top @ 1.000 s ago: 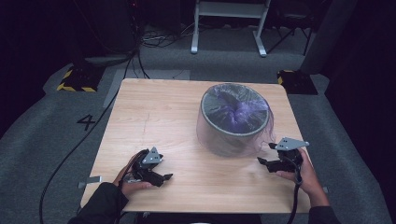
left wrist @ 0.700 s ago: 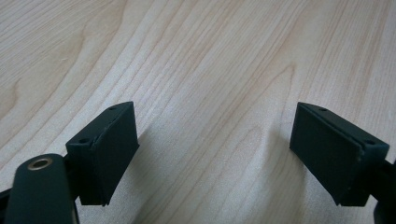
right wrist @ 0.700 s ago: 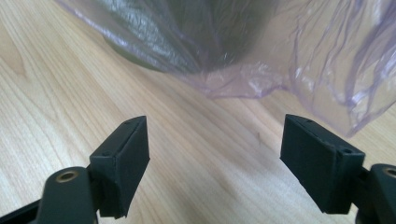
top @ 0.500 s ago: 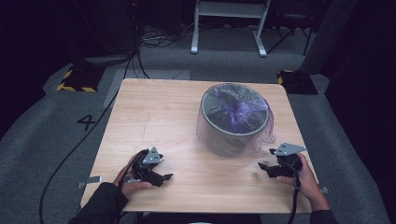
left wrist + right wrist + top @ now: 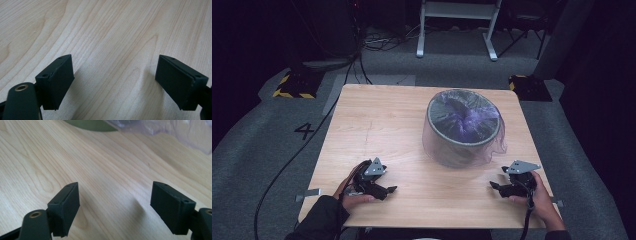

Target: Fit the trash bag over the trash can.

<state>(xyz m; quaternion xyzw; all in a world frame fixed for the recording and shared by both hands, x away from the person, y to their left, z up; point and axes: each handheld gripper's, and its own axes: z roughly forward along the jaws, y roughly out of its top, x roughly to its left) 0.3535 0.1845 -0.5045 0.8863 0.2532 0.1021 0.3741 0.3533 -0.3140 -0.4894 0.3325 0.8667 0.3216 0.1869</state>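
1. Dark studio floor surrounds one pale wooden table (image 5: 382, 125), with a painted "4" on the carpet at its left.
2. Since a second ago the right gripper (image 5: 498, 187) has drawn back from the bin toward the table's near edge; the left gripper (image 5: 388, 190) has not moved.
3. Count: two grippers, one grey round bin (image 5: 457, 145), one clear purple-tinted bag (image 5: 464, 117) lining it and draped over its rim.
4. The bin stands right of the table's centre, well apart from the left gripper and near the right one.
5. Both grippers rest low on bare wood, jaws spread wide, nothing between them.
6. In the right gripper view the bin's base (image 5: 91, 125) and the bag's edge (image 5: 175, 132) are cut off at the top; the bin's inside is too dark to read.
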